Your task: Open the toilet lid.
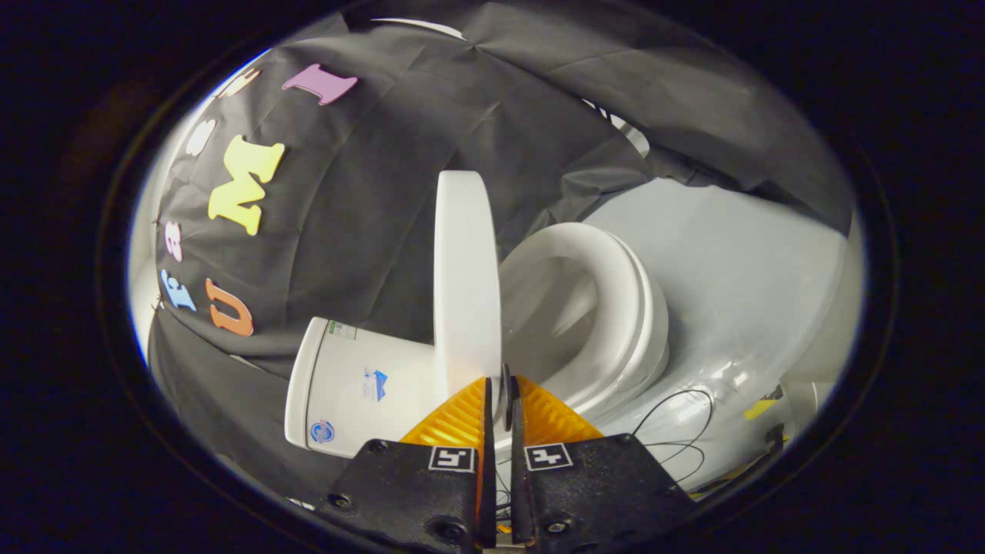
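Lid [465, 277] stands raised beside the tank [346, 392]; your gripper [500, 392] pinches its edge, so releasing early could drop it.

Lid [465, 277] raised between tank [354, 392] and seat [616, 300]; edge between jaws.

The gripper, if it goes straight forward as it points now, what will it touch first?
The gripper already has the raised toilet lid edge between its nearly closed fingers, so it meets the lid at once. Beyond lie the tank and seat, though depth is unclear.
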`<action>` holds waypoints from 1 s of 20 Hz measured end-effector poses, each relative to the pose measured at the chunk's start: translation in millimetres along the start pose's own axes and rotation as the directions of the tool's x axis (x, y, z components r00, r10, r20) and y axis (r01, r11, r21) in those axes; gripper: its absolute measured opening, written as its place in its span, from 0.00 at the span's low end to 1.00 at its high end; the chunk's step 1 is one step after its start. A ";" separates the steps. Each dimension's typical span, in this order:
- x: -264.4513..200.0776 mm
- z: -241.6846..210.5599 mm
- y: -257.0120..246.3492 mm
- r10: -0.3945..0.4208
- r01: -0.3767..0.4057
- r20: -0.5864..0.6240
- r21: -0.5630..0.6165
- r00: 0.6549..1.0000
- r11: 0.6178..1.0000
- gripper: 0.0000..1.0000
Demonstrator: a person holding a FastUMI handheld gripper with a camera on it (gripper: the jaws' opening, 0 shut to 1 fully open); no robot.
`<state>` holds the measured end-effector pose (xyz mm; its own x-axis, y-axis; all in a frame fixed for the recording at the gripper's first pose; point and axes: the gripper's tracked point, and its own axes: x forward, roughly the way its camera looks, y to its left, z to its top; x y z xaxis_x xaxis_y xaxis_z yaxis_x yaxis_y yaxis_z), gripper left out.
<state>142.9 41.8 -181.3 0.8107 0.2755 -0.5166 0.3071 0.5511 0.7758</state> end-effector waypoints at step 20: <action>-16.2 -10.3 71.7 -0.099 0.110 0.057 -0.262 0.993 0.959 0.11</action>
<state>146.7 85.0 -121.0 0.8036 0.1742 -0.5691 0.2535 0.7650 0.5920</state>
